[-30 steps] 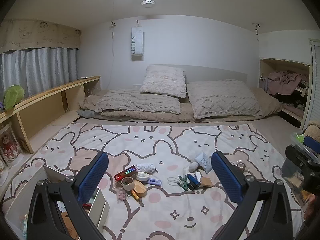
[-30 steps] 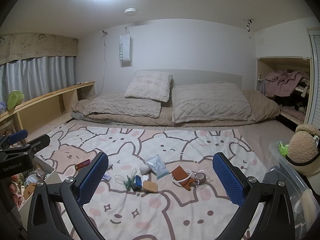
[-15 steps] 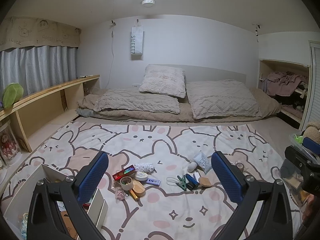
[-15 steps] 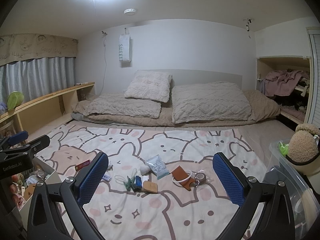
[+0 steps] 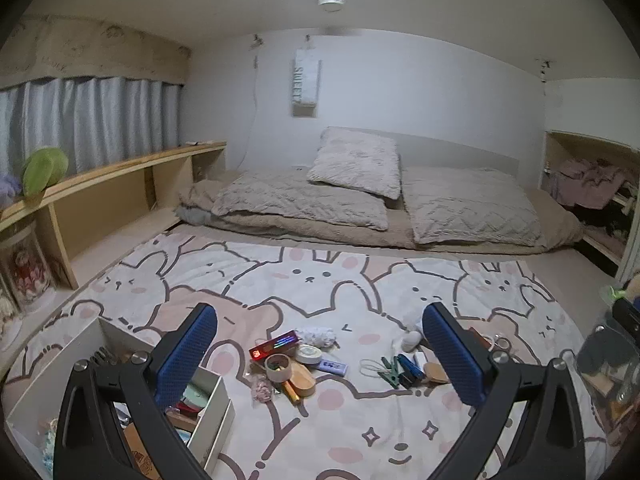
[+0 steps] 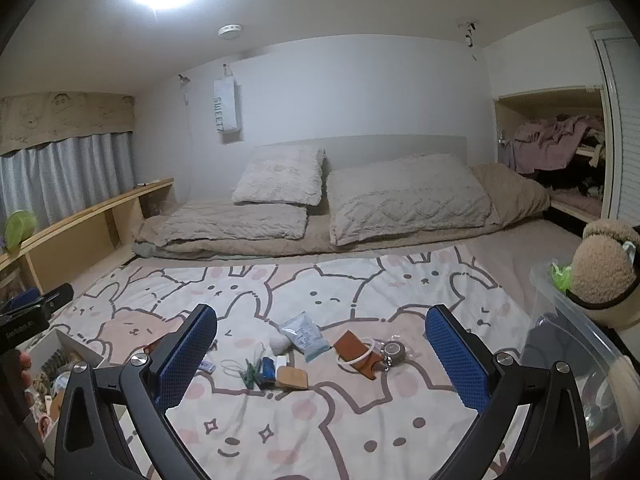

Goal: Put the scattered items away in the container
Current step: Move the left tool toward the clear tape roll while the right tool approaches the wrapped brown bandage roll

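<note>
Across the left wrist view, the left gripper hangs with its jaws wide apart and empty above a bunny-print blanket. Ahead lie a red box, a tape roll, a white round tin and green clips. A white divided container sits at lower left, already part filled

From the right wrist view, the right gripper is likewise spread and empty. Beyond it lie a clear packet, a brown pouch, a wooden block and a blue clip
</note>
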A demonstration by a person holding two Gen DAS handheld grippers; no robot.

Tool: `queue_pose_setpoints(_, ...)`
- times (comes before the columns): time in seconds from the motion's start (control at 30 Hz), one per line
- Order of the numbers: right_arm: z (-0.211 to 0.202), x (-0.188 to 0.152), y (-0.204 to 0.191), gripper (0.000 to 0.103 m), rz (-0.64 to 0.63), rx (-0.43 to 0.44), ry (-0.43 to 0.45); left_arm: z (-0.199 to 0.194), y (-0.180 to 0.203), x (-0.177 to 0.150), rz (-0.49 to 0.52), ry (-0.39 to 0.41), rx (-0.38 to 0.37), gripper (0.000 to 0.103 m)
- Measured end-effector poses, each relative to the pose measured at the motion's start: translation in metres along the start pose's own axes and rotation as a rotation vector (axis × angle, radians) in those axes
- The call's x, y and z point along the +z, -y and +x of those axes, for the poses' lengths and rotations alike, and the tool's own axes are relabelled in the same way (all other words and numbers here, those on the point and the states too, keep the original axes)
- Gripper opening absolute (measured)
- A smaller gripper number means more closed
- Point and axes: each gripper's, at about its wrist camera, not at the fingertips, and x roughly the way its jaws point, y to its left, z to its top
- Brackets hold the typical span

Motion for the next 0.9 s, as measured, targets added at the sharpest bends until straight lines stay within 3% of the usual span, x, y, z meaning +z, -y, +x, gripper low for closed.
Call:
queue_pose_setpoints(0.27,0.014,-0.008,0.016,0.103,0.041,-0.016,-0.016,0.033,-0.013,-0.010,-0.022,-0.068,0.022,0.103)
queue_pose_setpoints(0.47,0.026,-0.014,0.029,0.103,0.103,0.006,0.005,0.069,-0.019,-0.023,-0.091,-0.156,-0.043,0.103)
queue_pose_setpoints(0.9,0.067,-0.041,0.047,0.103,0.261,0.054,-0.079,0.123,-0.011,-0.044,-0.063,-0.262,0.011,0.103)
